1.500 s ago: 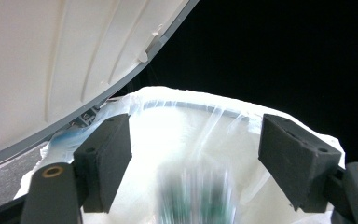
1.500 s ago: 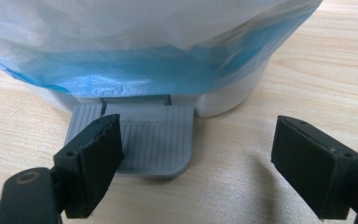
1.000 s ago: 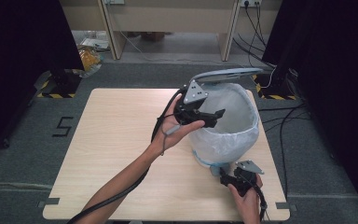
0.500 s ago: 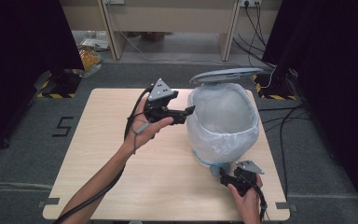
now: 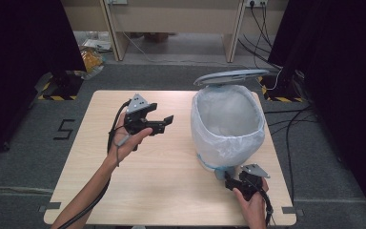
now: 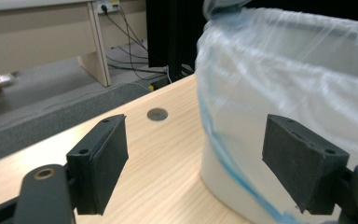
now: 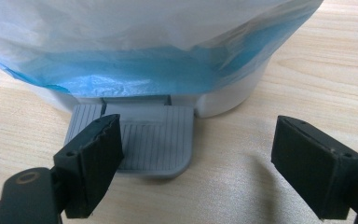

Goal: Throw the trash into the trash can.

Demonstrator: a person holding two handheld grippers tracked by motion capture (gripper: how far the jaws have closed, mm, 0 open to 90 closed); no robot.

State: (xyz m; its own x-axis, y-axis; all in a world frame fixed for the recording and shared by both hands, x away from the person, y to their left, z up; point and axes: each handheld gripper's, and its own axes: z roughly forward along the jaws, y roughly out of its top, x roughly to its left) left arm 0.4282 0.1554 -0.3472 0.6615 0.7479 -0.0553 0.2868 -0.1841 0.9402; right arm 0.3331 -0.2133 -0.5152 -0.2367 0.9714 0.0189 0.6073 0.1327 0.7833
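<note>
The left gripper [image 5: 164, 125] is held up above the wooden table [image 5: 90, 143] by the person's left hand [image 5: 128, 138], over the left half of the table. Its jaws are wide open and hold nothing; in the left gripper view the two black pads [image 6: 103, 158] stand far apart with only the table surface between them. The jaws point to the right, toward the pedal bin [image 5: 228, 125], which is apart from them, with a strip of bare table between. In the left gripper view there is a small round grey cap [image 6: 157, 114] set in the table, ahead of the left pad.

The bin stands on the right half of the table. A thin whitish plastic bag [image 5: 221, 143] lines it and is folded down over its rim, and a blue bag edge [image 7: 135, 70] shows under it near the base. The grey lid [image 5: 231, 76] is up, behind the opening.

The right gripper [image 5: 228, 180] is in the person's right hand [image 5: 252, 202] at the near right corner of the table, low and just in front of the base of the bin. Its jaws are also spread wide and empty. In the right gripper view the grey ribbed foot pedal [image 7: 156, 140] lies close ahead of the left pad, partly behind it; I cannot tell whether they touch. The right pad [image 7: 314, 165] is over bare table.
</note>
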